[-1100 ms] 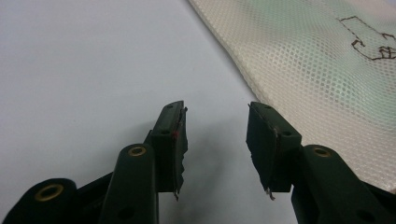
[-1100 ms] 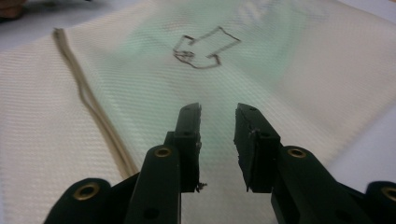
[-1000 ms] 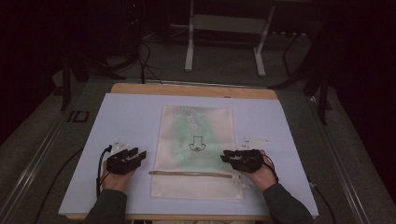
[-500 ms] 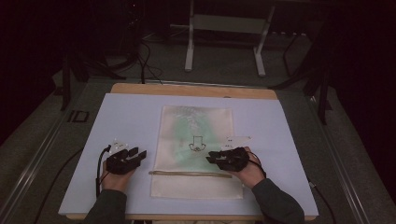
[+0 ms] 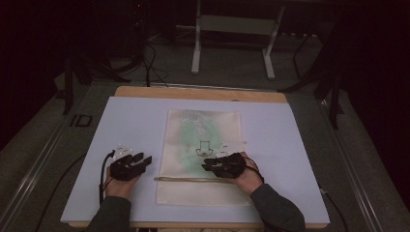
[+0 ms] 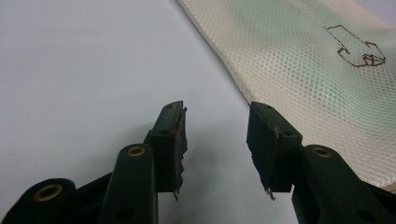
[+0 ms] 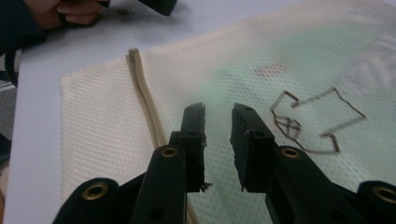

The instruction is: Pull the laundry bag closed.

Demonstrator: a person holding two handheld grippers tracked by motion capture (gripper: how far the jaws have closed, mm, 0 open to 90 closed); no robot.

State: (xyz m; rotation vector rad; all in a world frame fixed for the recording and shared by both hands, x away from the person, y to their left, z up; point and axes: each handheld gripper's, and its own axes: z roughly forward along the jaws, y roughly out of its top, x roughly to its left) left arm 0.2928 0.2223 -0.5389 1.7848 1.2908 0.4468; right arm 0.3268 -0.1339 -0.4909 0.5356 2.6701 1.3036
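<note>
Mesh is what the flat cream bag (image 5: pixel 203 154) is made of, and it lies in the middle of the pale bench (image 5: pixel 290 145), with something green showing through it. A zipper (image 5: pixel 193 180) runs across the bag near the person's side. A small dark drawing (image 5: pixel 203 150) sits on the mesh.

The right tongs (image 5: pixel 209 166) hang over the bag, just past the zipper and close to the drawing. In the right gripper view the right tongs (image 7: pixel 217 122) have only a thin gap between the jaws. Nothing is held in them. They seem to hover just over the mesh, but I cannot tell if they touch it.

The left tongs (image 5: pixel 144 158) rest on the bench just beside the bag's left edge. In the left gripper view the left tongs (image 6: pixel 215 126) stand wider apart, with bare bench between the jaws. They hold nothing too.

I think the work is at the reaching step: getting a grip on the bag so it can be opened. Next, the right tongs would need to go down and pinch the mesh or find the zipper pull, which I cannot see. The left tongs may need to slide over and hold the bag's edge so it does not slip.
</note>
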